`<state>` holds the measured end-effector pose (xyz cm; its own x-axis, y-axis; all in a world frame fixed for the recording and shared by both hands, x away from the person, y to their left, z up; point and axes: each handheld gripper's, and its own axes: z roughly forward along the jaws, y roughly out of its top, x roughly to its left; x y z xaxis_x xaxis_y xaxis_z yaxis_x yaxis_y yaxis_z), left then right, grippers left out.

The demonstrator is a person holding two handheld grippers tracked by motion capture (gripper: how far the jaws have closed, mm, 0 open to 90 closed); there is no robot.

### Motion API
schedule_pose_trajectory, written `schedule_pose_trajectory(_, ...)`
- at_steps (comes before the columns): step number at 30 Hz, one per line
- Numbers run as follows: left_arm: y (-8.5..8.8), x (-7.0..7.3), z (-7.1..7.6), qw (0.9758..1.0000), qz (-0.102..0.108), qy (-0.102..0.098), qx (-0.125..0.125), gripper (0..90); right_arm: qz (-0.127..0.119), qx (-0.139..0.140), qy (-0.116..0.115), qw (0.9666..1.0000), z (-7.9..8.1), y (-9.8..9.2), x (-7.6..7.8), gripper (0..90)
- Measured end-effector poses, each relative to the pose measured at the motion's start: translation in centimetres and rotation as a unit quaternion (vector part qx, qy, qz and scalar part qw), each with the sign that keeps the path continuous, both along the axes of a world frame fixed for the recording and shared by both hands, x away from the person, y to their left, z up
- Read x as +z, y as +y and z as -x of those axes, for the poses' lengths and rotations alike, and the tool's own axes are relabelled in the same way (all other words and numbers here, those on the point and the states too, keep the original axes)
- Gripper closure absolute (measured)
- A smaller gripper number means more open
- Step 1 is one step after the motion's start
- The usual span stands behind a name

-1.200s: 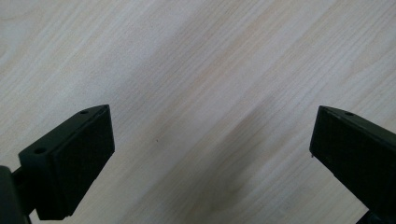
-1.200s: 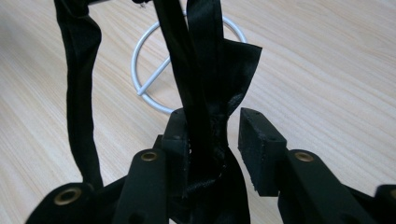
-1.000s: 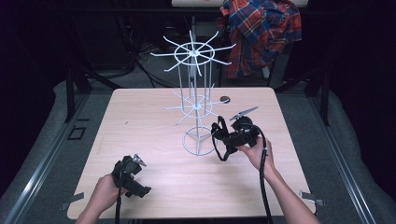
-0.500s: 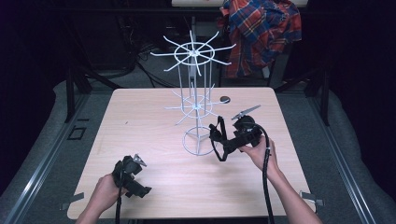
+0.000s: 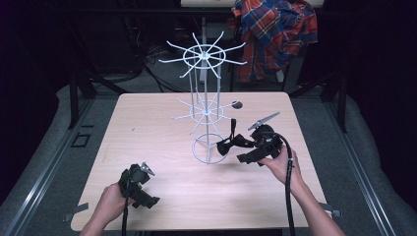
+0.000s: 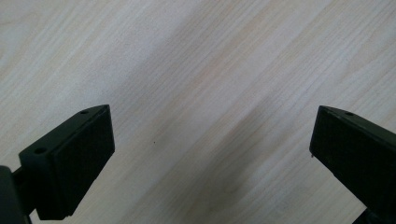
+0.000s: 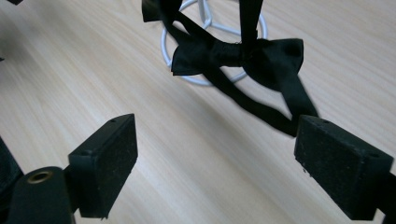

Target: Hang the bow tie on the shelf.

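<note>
A white wire rack [image 5: 202, 51] stands mid-table on a ring base [image 7: 187, 78]. From one of its lower arms hangs a black bow tie [image 5: 230, 143], its strap dangling down to the table. My right gripper [image 5: 246, 150] is just right of the bow tie and points at it. In the right gripper view the bow tie [image 7: 233, 53] is ahead of my right gripper [image 7: 215, 154], whose jaws are wide open; one strap end reaches the right-hand jaw. My left gripper [image 5: 149, 187] rests near the table's front left, and my left gripper [image 6: 210, 154] is open over bare wood.
A plaid shirt [image 5: 275, 34] hangs behind the table's far edge. A small dark round object [image 5: 237, 104] sits behind the rack on the light wooden table [image 5: 147, 128]. The rack's upper spokes spread wide above the bow tie.
My right gripper has drawn back a little to the right and toward the person. The bow tie stays hanging on the rack. The left gripper has not moved.
</note>
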<state>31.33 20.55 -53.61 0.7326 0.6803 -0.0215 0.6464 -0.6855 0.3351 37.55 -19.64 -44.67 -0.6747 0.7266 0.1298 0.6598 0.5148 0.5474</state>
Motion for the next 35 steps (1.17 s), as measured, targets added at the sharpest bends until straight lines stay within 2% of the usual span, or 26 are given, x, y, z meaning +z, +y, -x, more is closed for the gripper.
schedule_pose_trajectory(2,-0.1,0.0,0.0,1.0000,0.001,0.000,-0.001,0.1,0.010,0.003,0.003,0.9999,0.5,-0.4,0.1,8.7)
schedule_pose_trajectory(8,-0.2,0.1,0.0,1.0000,0.002,-0.003,-0.002,0.1,0.016,-0.001,0.010,0.9998,1.6,-1.4,0.1,5.4)
schedule_pose_trajectory(14,-0.2,0.1,0.0,1.0000,0.001,-0.002,-0.007,0.1,0.028,0.007,0.025,0.9993,2.7,-1.5,-0.8,4.0)
schedule_pose_trajectory(17,-0.3,0.2,0.0,1.0000,0.001,-0.001,-0.009,0.1,0.044,0.014,0.029,0.9985,3.5,-1.3,-1.5,2.5)
schedule_pose_trajectory(20,-0.4,0.2,0.1,1.0000,0.002,-0.002,-0.009,0.1,0.067,0.025,0.041,0.9966,4.1,-1.2,-2.3,1.4)
schedule_pose_trajectory(21,-0.4,0.2,0.1,0.9999,0.002,-0.004,-0.010,0.1,0.066,0.025,0.044,0.9966,4.3,-1.1,-2.6,1.3)
schedule_pose_trajectory(23,-0.4,0.2,0.1,0.9999,0.001,-0.004,-0.010,0.1,0.078,0.028,0.049,0.9954,4.8,-1.2,-3.0,1.3)
schedule_pose_trajectory(28,-0.4,0.2,0.0,0.9999,-0.001,-0.004,-0.013,0.1,0.110,0.034,0.070,0.9909,5.7,-1.5,-4.9,1.6)
schedule_pose_trajectory(33,-0.6,0.2,0.0,0.9999,-0.002,-0.001,-0.016,0.1,0.122,0.035,0.079,0.9887,5.4,-1.3,-5.9,1.5)
schedule_pose_trajectory(34,-0.6,0.2,0.0,0.9999,-0.002,0.000,-0.016,0.1,0.135,0.039,0.076,0.9871,5.3,-1.3,-5.9,1.6)
schedule_pose_trajectory(35,-0.6,0.2,-0.1,0.9999,-0.003,0.000,-0.016,0.1,0.137,0.039,0.074,0.9870,5.3,-1.4,-6.1,1.7)
